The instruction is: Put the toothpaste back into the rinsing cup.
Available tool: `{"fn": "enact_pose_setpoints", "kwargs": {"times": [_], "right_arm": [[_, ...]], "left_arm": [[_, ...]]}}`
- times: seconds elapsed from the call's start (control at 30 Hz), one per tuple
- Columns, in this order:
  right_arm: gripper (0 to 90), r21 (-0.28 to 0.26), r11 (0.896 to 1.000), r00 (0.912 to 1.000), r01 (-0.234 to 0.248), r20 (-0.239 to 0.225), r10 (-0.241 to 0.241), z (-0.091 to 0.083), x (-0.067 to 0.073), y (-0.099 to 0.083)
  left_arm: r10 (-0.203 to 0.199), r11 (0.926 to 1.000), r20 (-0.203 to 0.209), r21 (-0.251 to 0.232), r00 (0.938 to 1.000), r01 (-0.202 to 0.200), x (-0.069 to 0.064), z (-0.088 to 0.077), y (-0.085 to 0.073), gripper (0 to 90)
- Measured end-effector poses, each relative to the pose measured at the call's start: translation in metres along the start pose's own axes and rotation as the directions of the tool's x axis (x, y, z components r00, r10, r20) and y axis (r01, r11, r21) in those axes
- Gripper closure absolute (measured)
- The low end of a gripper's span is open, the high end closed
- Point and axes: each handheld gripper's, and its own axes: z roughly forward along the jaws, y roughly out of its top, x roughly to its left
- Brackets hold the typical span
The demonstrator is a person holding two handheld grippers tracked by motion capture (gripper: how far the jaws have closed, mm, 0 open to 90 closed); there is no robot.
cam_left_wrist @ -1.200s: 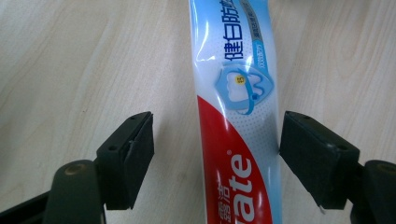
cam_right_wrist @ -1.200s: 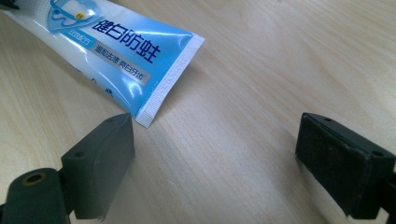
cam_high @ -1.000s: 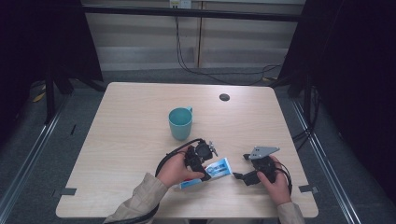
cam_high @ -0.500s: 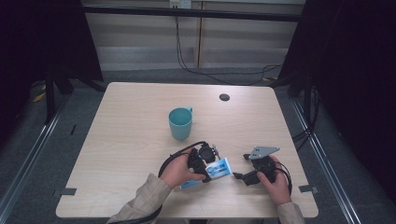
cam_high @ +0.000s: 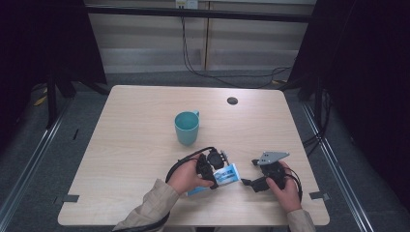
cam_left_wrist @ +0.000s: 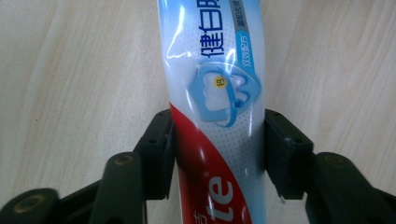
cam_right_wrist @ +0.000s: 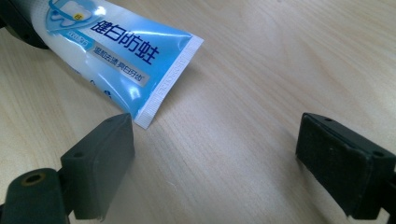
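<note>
A blue, white and red toothpaste tube (cam_high: 228, 175) lies flat on the wooden table near its front edge. My left gripper (cam_high: 216, 178) straddles the tube's middle. In the left gripper view the tube (cam_left_wrist: 215, 70) runs up between the jaws, which have just been closing, and both pads (cam_left_wrist: 161, 154) press on its sides. My right gripper (cam_high: 251, 182) rests just right of the tube, held by a hand. In the right gripper view its jaws stand wide open (cam_right_wrist: 215, 140) over bare wood, with the tube's crimped end (cam_right_wrist: 154, 70) just beyond the left pad.
A teal mug (cam_high: 186, 126) stands upright at the table's middle, behind the grippers. A small dark round spot (cam_high: 232, 100) sits near the far edge. The table (cam_high: 121, 145) has bare wood on its left half and far right.
The left hand and its gripper have shifted slightly along the tube. The right gripper and the mug have not moved.
</note>
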Motion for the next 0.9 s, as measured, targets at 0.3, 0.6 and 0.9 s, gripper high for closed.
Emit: {"fn": "enact_pose_setpoints", "kwargs": {"times": [0.3, 0.6, 0.9], "right_arm": [[11.1, 0.0, 1.0, 1.0, 0.0, 0.0, 0.0, 0.0, 0.0, 0.0], [11.0, 0.001, 1.0, 1.0, 0.0, 0.0, 0.0, 0.0, 0.0, 0.0], [11.0, 0.001, 1.0, 1.0, 0.0, 0.0, 0.0, 0.0, 0.0, 0.0]], "left_arm": [[-0.032, 0.9979, 0.027, -0.056, 0.9991, 0.034, 0.005, -0.011, -0.009, 73.5], [-0.048, 0.9831, 0.054, -0.174, 0.9974, 0.056, 0.013, -0.031, -0.018, 73.6], [-0.067, 0.9545, 0.061, -0.287, 0.9959, 0.082, 0.019, -0.049, -0.023, 73.5]]}}
